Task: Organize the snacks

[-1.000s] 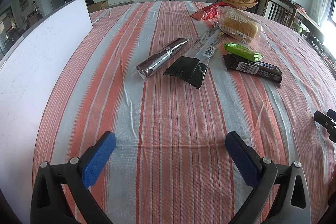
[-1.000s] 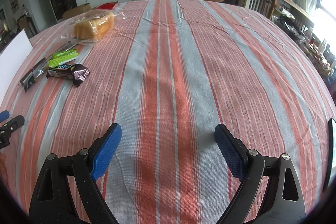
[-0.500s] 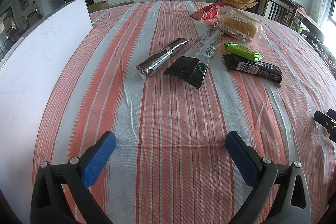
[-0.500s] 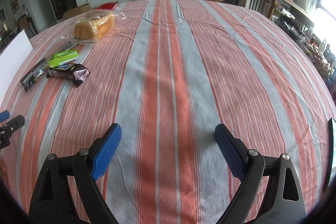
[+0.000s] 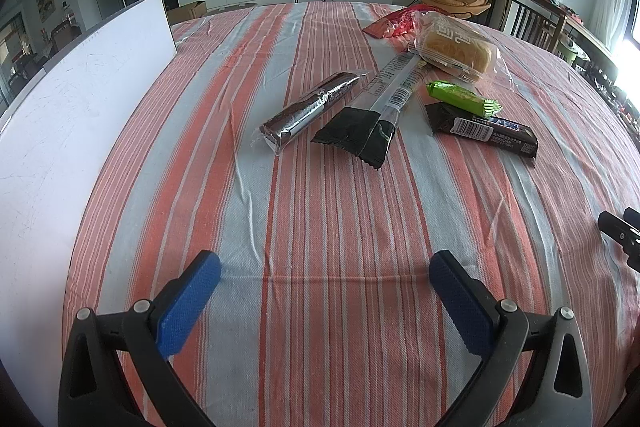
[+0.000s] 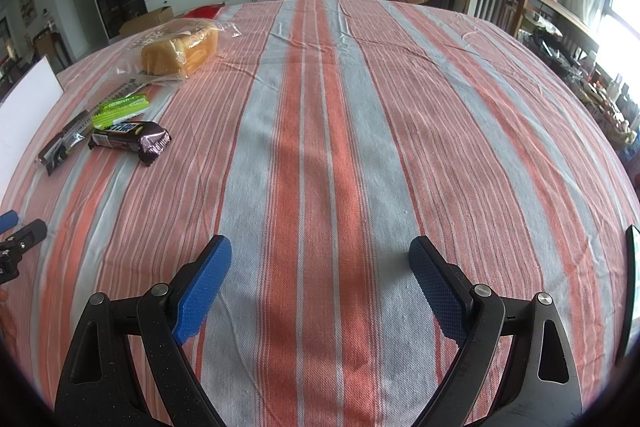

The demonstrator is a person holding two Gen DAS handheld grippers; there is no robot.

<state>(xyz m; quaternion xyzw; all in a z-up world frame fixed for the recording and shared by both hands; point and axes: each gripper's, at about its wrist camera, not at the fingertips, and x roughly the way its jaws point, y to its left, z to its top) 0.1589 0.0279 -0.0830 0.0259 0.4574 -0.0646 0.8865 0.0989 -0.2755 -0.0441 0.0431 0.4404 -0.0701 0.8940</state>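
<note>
The striped tablecloth carries a white board at its left edge & a loose heap of snacks toward the far side: bagged bread, a long clear-and-black pack, a silver roll, a dark bar, a green bar. Left gripper hangs jaws spread, empty, w/ the heap straight ahead, roll & long pack lying lengthwise away from it, tilted right. Right gripper, likewise spread & empty, faces bare cloth w/ the snacks far off to its left, so the left looks nearer.

Tablecloth orange/grey stripes; wafer pack lime green; bar wrapper dk brown, maybe purple; board white.
</note>
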